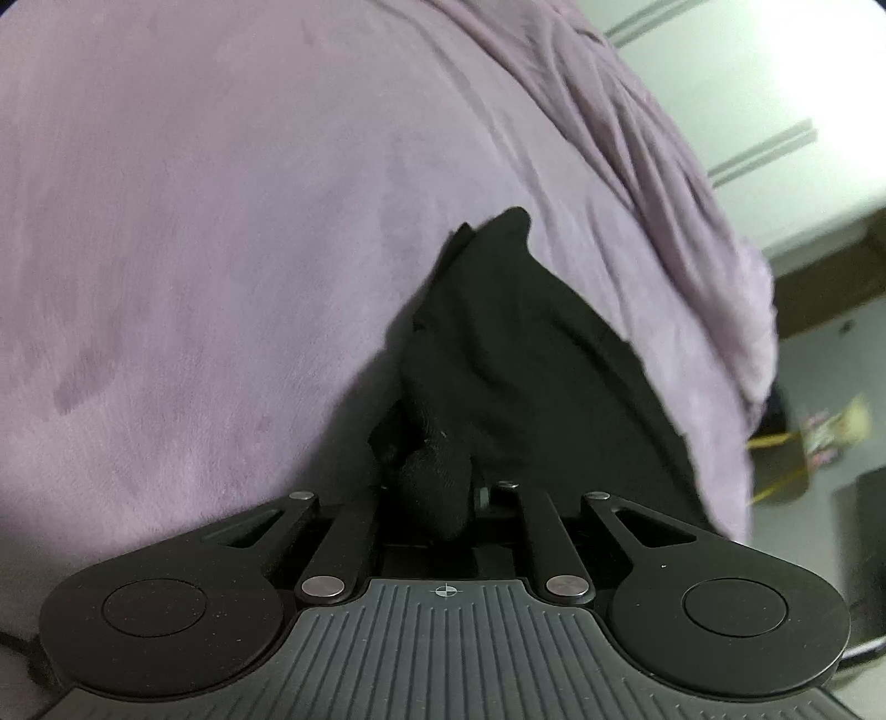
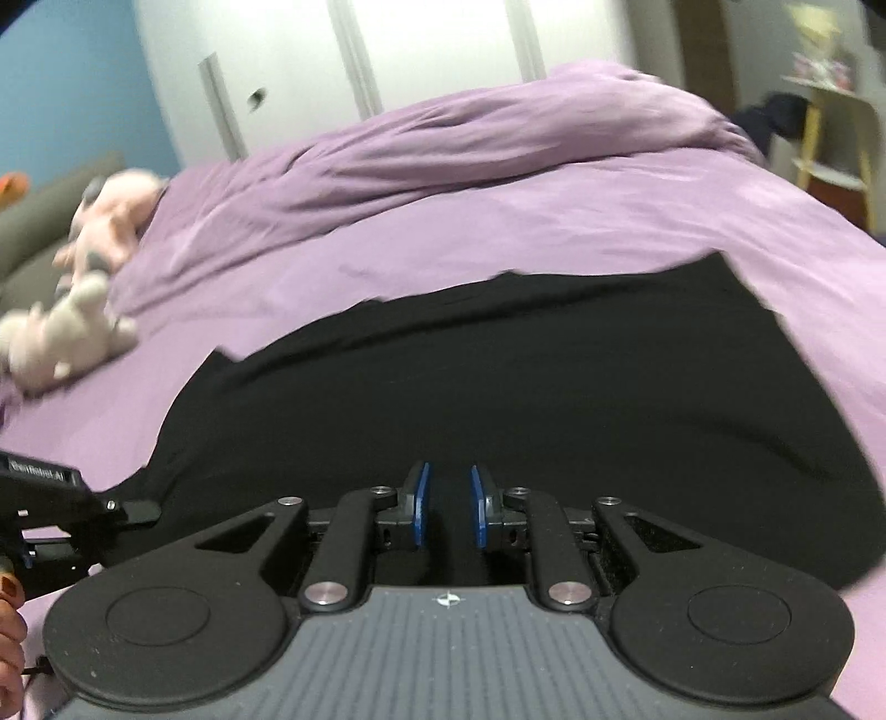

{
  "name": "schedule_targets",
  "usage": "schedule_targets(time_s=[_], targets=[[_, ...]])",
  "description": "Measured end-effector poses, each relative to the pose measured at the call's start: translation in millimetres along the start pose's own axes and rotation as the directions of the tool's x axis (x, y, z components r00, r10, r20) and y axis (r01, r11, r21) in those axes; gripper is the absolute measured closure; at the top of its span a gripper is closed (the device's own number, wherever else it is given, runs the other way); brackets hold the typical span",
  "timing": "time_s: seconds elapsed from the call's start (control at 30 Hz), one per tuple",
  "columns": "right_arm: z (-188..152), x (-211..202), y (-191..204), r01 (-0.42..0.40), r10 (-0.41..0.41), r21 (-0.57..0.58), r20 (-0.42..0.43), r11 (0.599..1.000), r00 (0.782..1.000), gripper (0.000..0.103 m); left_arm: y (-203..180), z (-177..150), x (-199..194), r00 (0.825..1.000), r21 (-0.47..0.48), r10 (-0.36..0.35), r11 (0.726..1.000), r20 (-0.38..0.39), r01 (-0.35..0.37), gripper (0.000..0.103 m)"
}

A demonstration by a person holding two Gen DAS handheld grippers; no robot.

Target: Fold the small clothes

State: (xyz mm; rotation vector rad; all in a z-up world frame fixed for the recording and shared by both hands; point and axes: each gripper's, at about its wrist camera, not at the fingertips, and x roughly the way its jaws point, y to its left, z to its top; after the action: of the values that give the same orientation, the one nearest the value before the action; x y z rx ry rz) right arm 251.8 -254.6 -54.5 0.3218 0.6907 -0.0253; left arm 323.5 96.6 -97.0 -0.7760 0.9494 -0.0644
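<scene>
A black garment (image 2: 526,399) lies spread on a purple bedspread (image 2: 554,221). In the left wrist view the garment (image 1: 526,354) bunches up between my left gripper's (image 1: 437,487) fingers, which are shut on its edge and hidden by the cloth. My right gripper (image 2: 448,498) sits low over the garment's near edge, its blue pads (image 2: 421,504) a small gap apart with dark cloth between them. The left gripper shows in the right wrist view (image 2: 127,512) at the garment's left edge.
Two plush toys (image 2: 83,310) lie at the left of the bed. A rumpled purple duvet (image 2: 443,149) lies at the back. White wardrobe doors (image 2: 443,50) stand behind. A small table (image 2: 830,127) stands at the right.
</scene>
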Motion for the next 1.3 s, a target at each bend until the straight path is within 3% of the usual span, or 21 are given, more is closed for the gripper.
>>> schedule_targets(time_s=[0.13, 0.2, 0.3, 0.47, 0.53, 0.6, 0.63, 0.77, 0.87, 0.93, 1.0, 1.07, 1.17, 1.2, 1.23, 1.3], targets=[[2, -21, -38, 0.019, -0.023, 0.129, 0.031, 0.991, 0.999, 0.084, -48, -7, -6, 0.993, 0.208, 0.111, 0.971, 0.049, -0.119, 0.093], [3, -27, -51, 0.02, -0.028, 0.17, 0.044, 0.985, 0.999, 0.084, -74, -14, -6, 0.991, 0.3, 0.11, 0.945, 0.077, -0.128, 0.093], [4, -32, -62, 0.029, -0.039, 0.191, 0.053, 0.981, 0.998, 0.083, -116, -31, -4, 0.996, 0.409, 0.041, 0.91, 0.082, -0.071, 0.093], [4, -33, -71, 0.036, -0.048, 0.202, 0.054, 0.979, 0.997, 0.083, -167, -80, 19, 0.999, 0.533, -0.028, 0.846, -0.015, 0.032, 0.092], [3, -32, -75, 0.035, -0.045, 0.203, 0.045, 0.979, 0.998, 0.082, -173, -102, 34, 0.996, 0.568, -0.03, 0.82, -0.085, 0.073, 0.09], [3, -32, -80, 0.024, -0.032, 0.198, 0.037, 0.98, 0.999, 0.08, -172, -118, 48, 0.99, 0.59, 0.011, 0.804, -0.142, 0.076, 0.084], [4, -32, -82, 0.01, -0.016, 0.196, 0.033, 0.981, 0.999, 0.077, -168, -122, 51, 0.986, 0.585, 0.025, 0.807, -0.163, 0.076, 0.082], [6, -29, -84, -0.07, 0.065, 0.21, 0.031, 0.975, 0.997, 0.068, -149, -124, 25, 0.975, 0.55, -0.073, 0.816, -0.211, 0.18, 0.079], [10, -18, -81, -0.18, 0.184, 0.253, 0.005, 0.951, 0.983, 0.054, -139, -115, -5, 0.967, 0.509, -0.148, 0.828, -0.209, 0.237, 0.079], [11, -7, -79, -0.247, 0.264, 0.283, -0.024, 0.927, 0.964, 0.04, -130, -105, -21, 0.977, 0.487, -0.161, 0.848, -0.138, 0.208, 0.077], [12, 6, -74, -0.261, 0.292, 0.297, -0.064, 0.919, 0.954, 0.04, -120, -94, -25, 0.99, 0.466, -0.132, 0.873, -0.054, 0.141, 0.073], [11, 17, -67, -0.226, 0.265, 0.277, -0.114, 0.934, 0.958, 0.04, -114, -87, -16, 0.998, 0.441, -0.061, 0.895, -0.029, 0.067, 0.074], [12, 25, -58, -0.186, 0.221, 0.234, -0.136, 0.954, 0.966, 0.064, -109, -82, 5, 0.998, 0.413, -0.024, 0.91, -0.056, 0.045, 0.074], [13, 26, -55, -0.18, 0.214, 0.216, -0.143, 0.96, 0.966, 0.081, -108, -83, 10, 0.997, 0.406, -0.029, 0.912, -0.066, 0.053, 0.072], [13, 26, -53, -0.187, 0.219, 0.206, -0.148, 0.961, 0.964, 0.089, -108, -85, 13, 0.997, 0.402, -0.027, 0.914, -0.067, 0.052, 0.072], [14, 20, -56, -0.223, 0.251, 0.216, -0.115, 0.951, 0.961, 0.091, -108, -86, 14, 0.997, 0.4, -0.028, 0.915, -0.066, 0.052, 0.071]])
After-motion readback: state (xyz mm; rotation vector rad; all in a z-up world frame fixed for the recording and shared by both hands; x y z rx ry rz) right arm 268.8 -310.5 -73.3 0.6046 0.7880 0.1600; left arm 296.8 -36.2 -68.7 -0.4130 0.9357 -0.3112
